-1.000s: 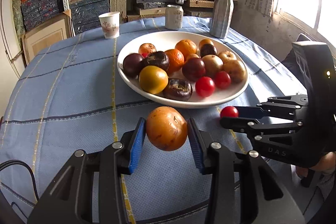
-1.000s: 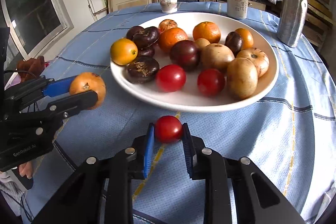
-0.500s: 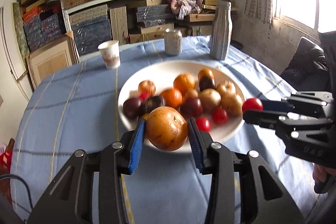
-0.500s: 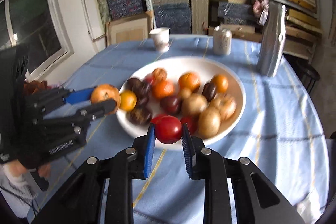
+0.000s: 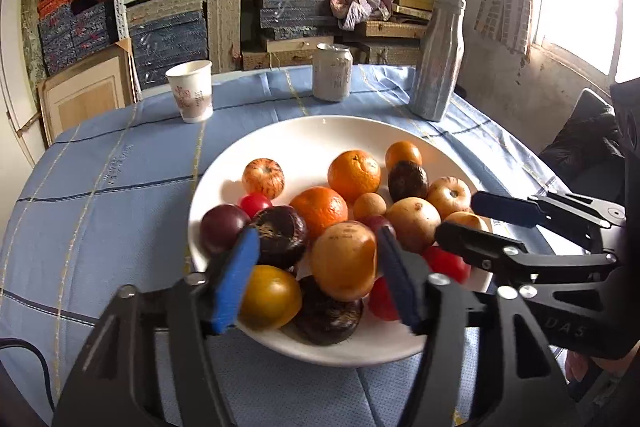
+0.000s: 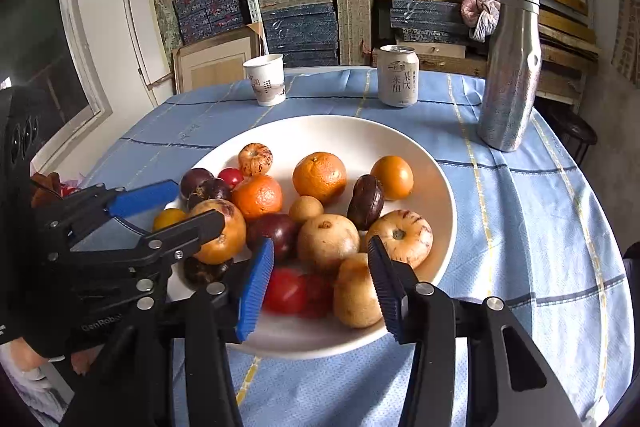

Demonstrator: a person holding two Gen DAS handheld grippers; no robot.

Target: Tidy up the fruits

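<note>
**Op:** Hovering both claws over the white plate now; my left gripper has its blue pads spread wide, nothing pinched; the orange-brown fruit sits between them on top of the pile, at the plate's six o'clock edge, touching the dark wrinkled fruit under it.

**Spotter:** And the right?

**Op:** My right gripper is spread as well, empty; the red tomato lies on the plate between its fingers, just beside a second red one and a tan potato-like fruit at its three o'clock.

**Spotter:** Surroundings?

**Op:** Blue checked tablecloth under everything; paper cup at eleven o'clock of the plate, drink can at twelve, steel bottle at two; all three stand upright, well apart from the plate.
</note>
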